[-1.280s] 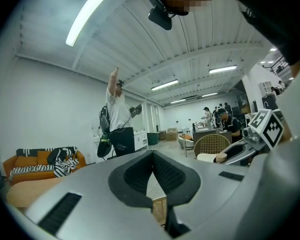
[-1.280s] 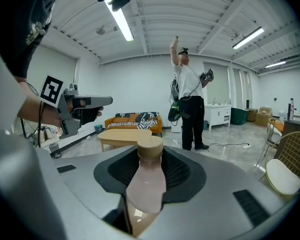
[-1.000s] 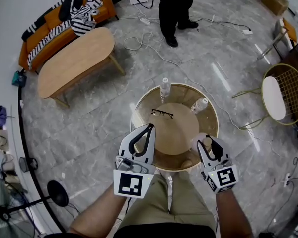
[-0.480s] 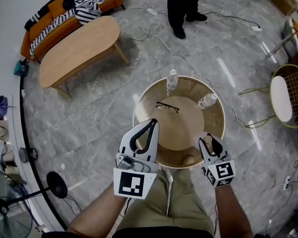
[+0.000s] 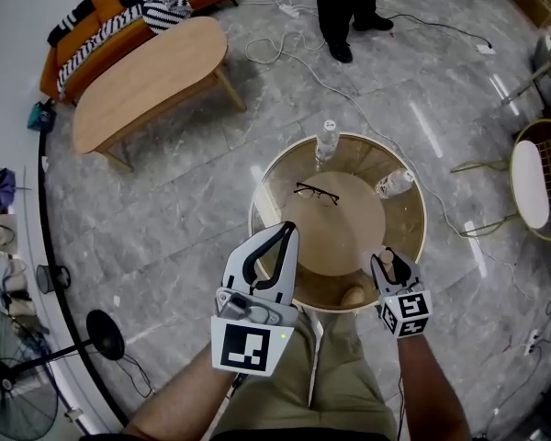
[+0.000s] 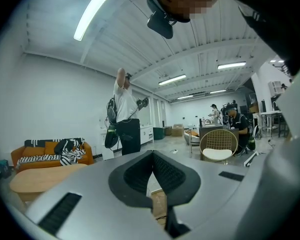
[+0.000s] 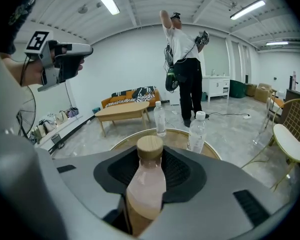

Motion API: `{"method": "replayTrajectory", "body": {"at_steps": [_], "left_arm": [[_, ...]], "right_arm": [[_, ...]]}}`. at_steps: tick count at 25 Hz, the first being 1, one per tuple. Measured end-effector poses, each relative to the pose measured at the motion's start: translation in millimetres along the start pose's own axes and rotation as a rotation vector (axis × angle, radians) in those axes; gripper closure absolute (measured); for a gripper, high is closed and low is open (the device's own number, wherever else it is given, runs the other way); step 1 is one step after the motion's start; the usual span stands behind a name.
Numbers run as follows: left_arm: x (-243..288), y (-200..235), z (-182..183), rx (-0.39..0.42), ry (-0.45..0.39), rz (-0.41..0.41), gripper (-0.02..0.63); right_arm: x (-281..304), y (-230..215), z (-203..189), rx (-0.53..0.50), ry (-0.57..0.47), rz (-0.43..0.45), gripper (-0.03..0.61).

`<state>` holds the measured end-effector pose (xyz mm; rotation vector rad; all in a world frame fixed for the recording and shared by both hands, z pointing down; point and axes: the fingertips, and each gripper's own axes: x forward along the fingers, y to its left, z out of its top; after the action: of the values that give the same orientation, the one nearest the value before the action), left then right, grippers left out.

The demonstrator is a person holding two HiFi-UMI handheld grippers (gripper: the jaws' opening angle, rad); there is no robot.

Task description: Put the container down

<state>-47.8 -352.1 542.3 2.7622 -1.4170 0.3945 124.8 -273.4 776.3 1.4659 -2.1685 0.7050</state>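
My right gripper (image 7: 151,160) is shut on the container (image 7: 145,184), a clear bottle of pale pink liquid with a round wooden cap (image 7: 150,144). In the head view that gripper (image 5: 388,263) hangs over the near right edge of the round gold-rimmed table (image 5: 254,211), and the cap (image 5: 386,259) shows between its jaws. My left gripper (image 5: 287,230) hovers at the table's near left edge. Its jaws meet at the tips with nothing between them. The left gripper view shows its pads (image 6: 166,171) closed together.
On the table lie black glasses (image 5: 315,192) and stand two water bottles (image 5: 326,141) (image 5: 395,183). Behind are a wooden coffee table (image 5: 147,76), an orange sofa (image 5: 119,16), a standing person (image 5: 349,7) and floor cables. A gold wire chair (image 5: 540,182) is at the right.
My right gripper has sunk toward the table with the container still in it. The left gripper has dropped a little. Both sets of jaws stand as before.
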Motion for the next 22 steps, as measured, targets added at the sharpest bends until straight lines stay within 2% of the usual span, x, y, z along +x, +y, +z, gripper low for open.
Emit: {"method": "replayTrajectory", "body": {"at_steps": [6,10,22], "left_arm": [[4.4,3.4,-9.5,-0.028,0.01,0.011,0.598],[2.3,3.9,-18.5,-0.011,0.025,0.001,0.598],[-2.3,6.6,-38.1,-0.031,0.057,0.017,0.598]], "right_arm": [[24.8,-4.0,-23.9,-0.012,0.051,0.013,0.423],[36.0,-3.2,-37.1,-0.022,0.07,0.023,0.423],[75.5,-3.8,-88.3,-0.053,0.158,0.049,0.423]]}}
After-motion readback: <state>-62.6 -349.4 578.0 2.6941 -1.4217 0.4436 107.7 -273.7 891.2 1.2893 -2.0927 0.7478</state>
